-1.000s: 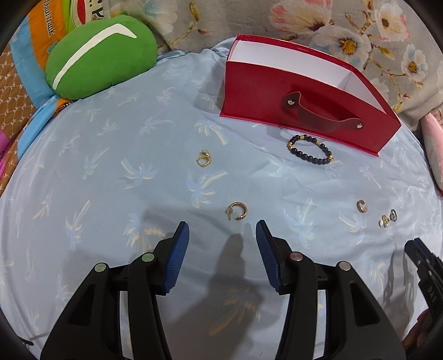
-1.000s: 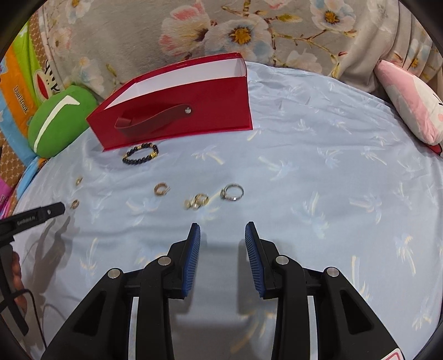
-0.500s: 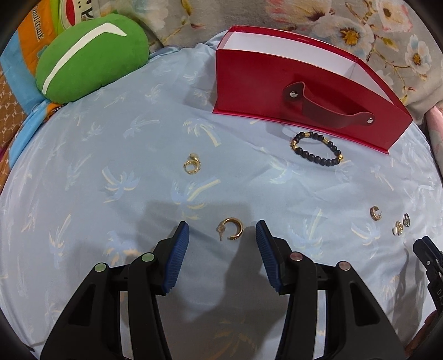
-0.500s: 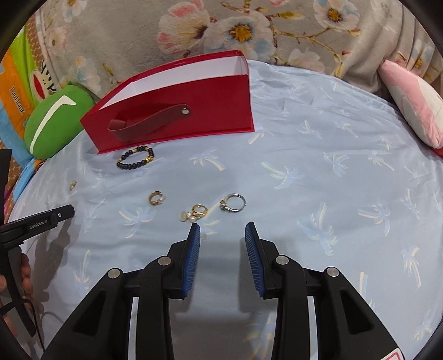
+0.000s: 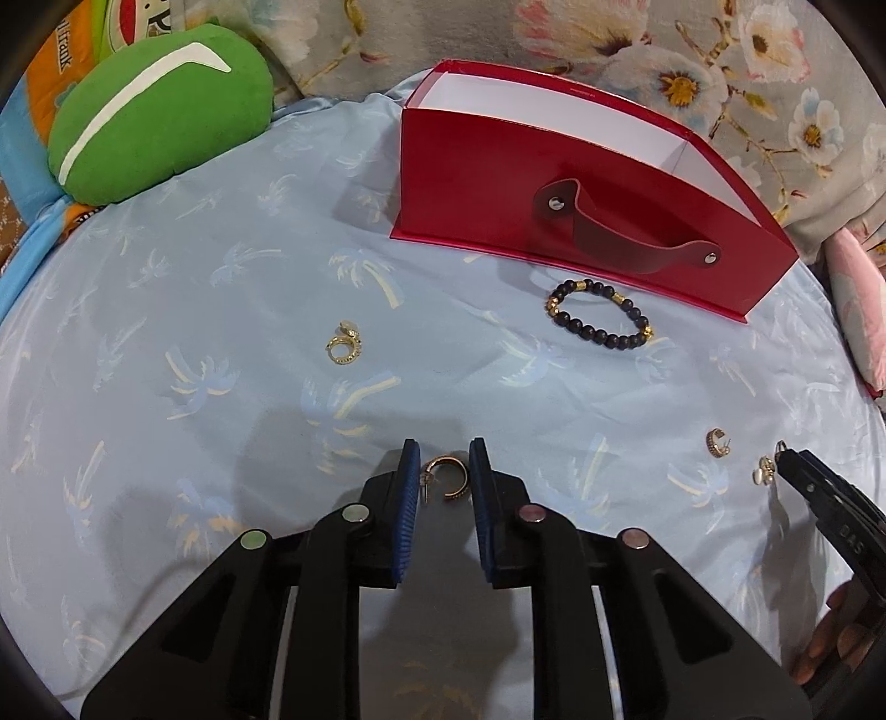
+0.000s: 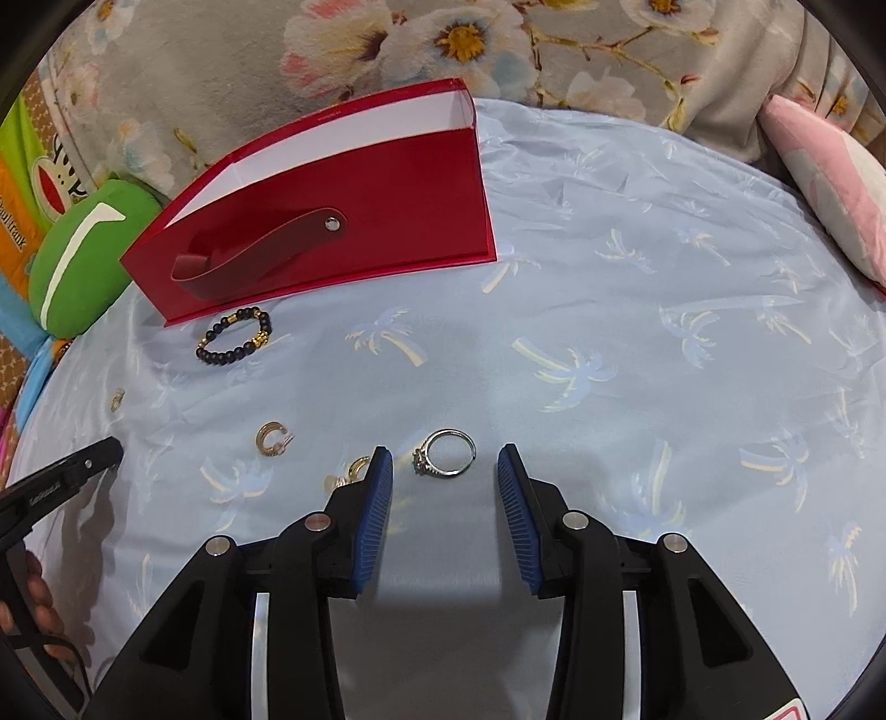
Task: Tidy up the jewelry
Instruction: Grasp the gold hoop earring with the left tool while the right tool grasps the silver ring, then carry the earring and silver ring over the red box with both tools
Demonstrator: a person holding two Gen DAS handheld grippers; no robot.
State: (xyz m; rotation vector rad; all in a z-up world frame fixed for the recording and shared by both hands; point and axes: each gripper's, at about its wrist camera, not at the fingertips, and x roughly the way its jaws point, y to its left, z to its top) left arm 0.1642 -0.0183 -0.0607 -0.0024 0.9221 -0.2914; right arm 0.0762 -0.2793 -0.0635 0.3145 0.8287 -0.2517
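A home bedroom: the work surface is a bed under a pale blue palm-print sheet (image 5: 221,310), backed by a floral blanket (image 6: 387,50). A green plush pillow (image 5: 160,105) and a pink cushion (image 6: 830,177) lie at its edges, with a cartoon-print cloth (image 6: 33,188) beside them.
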